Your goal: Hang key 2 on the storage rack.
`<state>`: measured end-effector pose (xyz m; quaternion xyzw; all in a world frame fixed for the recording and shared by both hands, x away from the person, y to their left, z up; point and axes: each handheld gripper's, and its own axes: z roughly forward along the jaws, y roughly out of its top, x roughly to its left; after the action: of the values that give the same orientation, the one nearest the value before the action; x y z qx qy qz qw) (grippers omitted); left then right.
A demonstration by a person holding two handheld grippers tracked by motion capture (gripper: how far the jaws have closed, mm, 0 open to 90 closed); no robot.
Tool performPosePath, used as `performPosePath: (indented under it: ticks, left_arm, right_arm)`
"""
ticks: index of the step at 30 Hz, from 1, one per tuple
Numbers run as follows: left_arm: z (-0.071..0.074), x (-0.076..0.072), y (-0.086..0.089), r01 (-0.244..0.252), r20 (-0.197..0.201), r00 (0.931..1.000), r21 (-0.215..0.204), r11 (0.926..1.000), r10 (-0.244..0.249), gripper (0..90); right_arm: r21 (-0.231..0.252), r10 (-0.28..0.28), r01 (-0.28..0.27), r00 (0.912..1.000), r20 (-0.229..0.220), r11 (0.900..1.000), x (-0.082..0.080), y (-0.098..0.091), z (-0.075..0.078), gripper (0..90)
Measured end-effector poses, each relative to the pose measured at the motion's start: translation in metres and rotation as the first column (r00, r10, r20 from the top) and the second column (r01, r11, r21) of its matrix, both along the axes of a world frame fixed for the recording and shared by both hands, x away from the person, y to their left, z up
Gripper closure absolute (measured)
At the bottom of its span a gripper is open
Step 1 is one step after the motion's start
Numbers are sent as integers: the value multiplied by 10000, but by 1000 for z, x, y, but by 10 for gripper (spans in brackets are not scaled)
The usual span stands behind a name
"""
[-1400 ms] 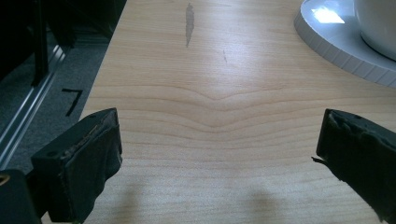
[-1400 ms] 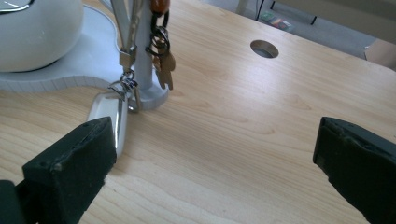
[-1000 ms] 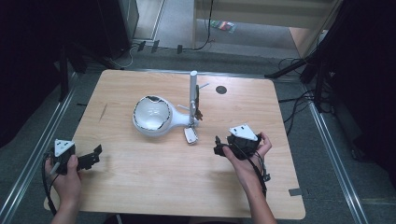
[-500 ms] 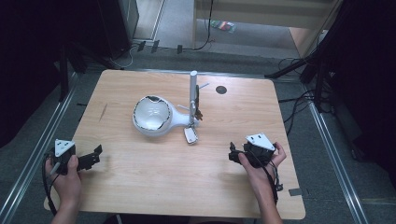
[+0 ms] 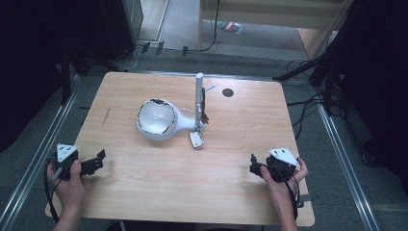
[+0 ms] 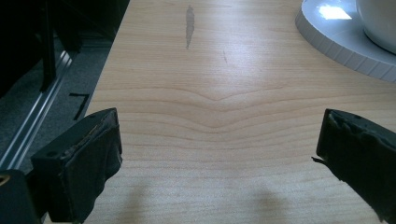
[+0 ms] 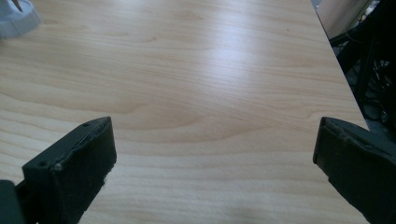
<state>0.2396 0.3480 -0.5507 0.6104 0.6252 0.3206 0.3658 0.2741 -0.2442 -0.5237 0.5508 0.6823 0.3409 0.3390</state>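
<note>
**Wooden desk, both tools parked wide apart, lamp in the middle**

Light wood-grain desk (image 5: 144, 192) with a white lamp lying/standing mid-desk: a round bowl-shaped white lamp head (image 5: 156, 119) tipped so its hollow faces up toward the camera, joined to an upright white post (image 5: 198, 98) just to its right. A small white tag-like piece (image 5: 196, 139) sits on the desk right at the foot of the post. A dark round hole (image 5: 227, 92) is in the desk surface beyond the post, near the far edge.

Left tool (image 5: 94, 163) is held in the left hand (image 5: 67, 180) at the near-left corner, well apart from the lamp. In the left gripper view its jaws are spread wide with nothing but bare wood between them, and the ribbed white rim of the lamp head (image 6: 345, 44) shows up at the top right.

Right tool (image 5: 255, 167) is in the right hand (image 5: 279, 180) near the near-right corner, also well away from the lamp. Its jaws are spread wide too, empty, bare wood between them.

Grey floor and metal rails (image 5: 337, 144) run along both sides of the desk.
</note>
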Motion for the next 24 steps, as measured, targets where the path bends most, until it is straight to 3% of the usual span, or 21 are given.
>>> performPosePath:
  ticks: [15,24]
  left_arm:
    - [0,1,-1,118,-52,9999,17,9999,-118,3]
    - [0,1,-2,170,-77,9998,43,9998,-170,3]
  right_arm:
    - [321,-772,782,9965,-314,9964,-17,-46,-10,0]
    - [331,-809,821,9961,-357,9961,-24,-62,-17,0]
